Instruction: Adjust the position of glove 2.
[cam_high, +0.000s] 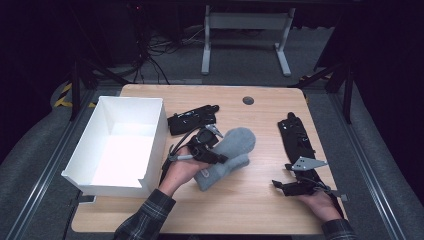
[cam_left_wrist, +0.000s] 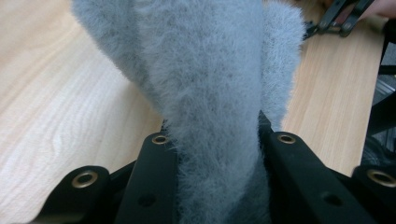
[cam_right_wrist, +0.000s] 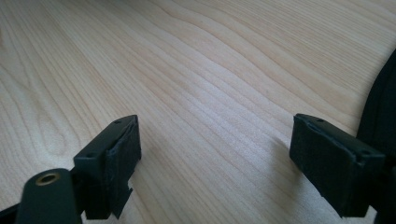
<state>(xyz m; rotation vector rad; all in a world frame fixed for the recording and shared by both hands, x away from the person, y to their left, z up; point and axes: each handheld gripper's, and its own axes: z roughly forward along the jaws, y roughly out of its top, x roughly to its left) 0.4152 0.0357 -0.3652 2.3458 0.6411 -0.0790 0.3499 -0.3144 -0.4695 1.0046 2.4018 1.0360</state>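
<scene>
A grey fuzzy piece (cam_high: 231, 148), shaped like a mitten, lies tilted at the middle of the wooden table (cam_high: 260, 210), its near end on the wood. My left gripper (cam_high: 214, 152) is shut on it from the left side. In the left gripper view the grey fuzzy piece (cam_left_wrist: 210, 84) is squeezed between the two black jaws of the left gripper (cam_left_wrist: 219, 138) and rises away from them. My right gripper (cam_high: 283, 178) rests near the table's front right, open, its jaws pointing left. In the right gripper view, the right gripper (cam_right_wrist: 224, 142) has bare wood between its pads.
An empty white box (cam_high: 120, 145) stands open at the table's left. A black gadget (cam_high: 192, 120) lies behind the grey piece. A long black strip (cam_high: 298, 137) runs along the right side, beside the right gripper. A round hole (cam_high: 248, 100) sits at the back edge.
</scene>
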